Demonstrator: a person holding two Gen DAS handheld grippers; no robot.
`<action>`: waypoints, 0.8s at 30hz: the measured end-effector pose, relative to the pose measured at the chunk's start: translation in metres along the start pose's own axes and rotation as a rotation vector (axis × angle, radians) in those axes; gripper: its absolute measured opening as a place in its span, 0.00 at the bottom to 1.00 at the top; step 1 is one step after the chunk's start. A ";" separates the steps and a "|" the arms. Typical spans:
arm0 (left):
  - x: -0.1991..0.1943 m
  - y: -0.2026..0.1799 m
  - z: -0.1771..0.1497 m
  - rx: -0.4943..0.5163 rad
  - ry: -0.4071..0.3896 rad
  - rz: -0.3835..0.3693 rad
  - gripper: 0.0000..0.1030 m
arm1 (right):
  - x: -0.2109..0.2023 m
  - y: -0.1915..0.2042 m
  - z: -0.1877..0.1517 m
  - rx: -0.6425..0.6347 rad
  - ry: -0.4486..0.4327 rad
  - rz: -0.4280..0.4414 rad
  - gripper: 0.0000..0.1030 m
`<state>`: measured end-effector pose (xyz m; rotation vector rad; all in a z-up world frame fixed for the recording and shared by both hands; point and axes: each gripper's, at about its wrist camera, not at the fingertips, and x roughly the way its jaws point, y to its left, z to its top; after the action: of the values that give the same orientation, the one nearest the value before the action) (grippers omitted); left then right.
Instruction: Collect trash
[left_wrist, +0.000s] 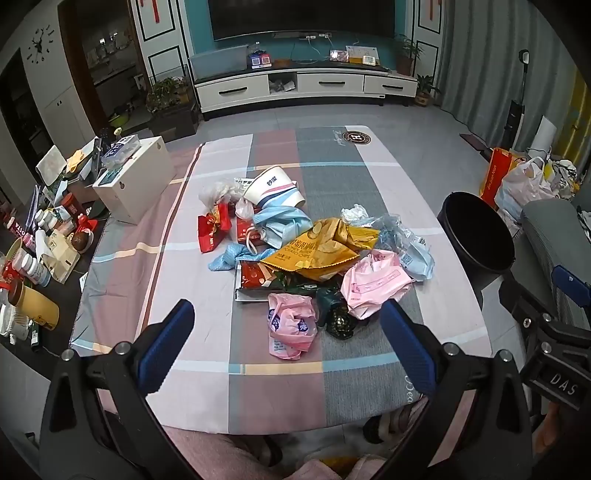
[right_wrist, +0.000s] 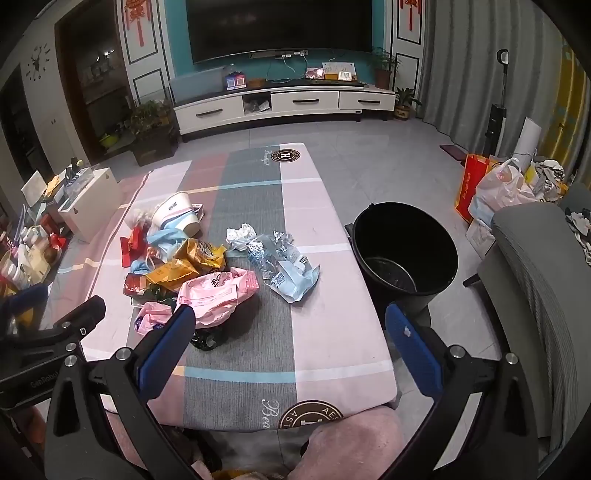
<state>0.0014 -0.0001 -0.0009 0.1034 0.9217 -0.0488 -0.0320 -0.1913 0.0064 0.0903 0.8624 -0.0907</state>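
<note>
Nothing is looking collected: the trash pile (left_wrist: 303, 254) is lying mid-desk (left_wrist: 184, 221), left of the seemingly empty black bucket (right_wrist: 404, 251). Both the left gripper (left_wrist: 286, 332) and the right gripper (right_wrist: 291, 334) are hovering with fingers apart, holding nothing.

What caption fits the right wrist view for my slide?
Open right gripper poised above a table strewn with wrappers and bags, empty black bin waiting alongside.

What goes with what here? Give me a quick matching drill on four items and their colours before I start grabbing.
Items:
1. bin
2. chip bag
3. paper cup
4. tissue

Colours:
A. white, crumpled
B. black
C. yellow
D. white with pink and blue stripes

Pairs: 1-B, 2-C, 3-D, 4-A
</note>
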 end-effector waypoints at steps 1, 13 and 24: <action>-0.001 0.000 0.000 -0.001 -0.001 0.000 0.97 | 0.000 0.000 0.000 -0.001 -0.002 0.000 0.97; -0.001 0.000 0.001 0.001 -0.003 0.004 0.97 | 0.000 0.000 0.000 -0.002 -0.001 0.004 0.97; -0.001 0.000 0.003 0.000 -0.007 0.010 0.97 | -0.002 0.000 0.002 -0.005 -0.001 0.010 0.97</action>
<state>0.0028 0.0000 0.0017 0.1078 0.9138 -0.0397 -0.0319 -0.1916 0.0096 0.0896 0.8615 -0.0791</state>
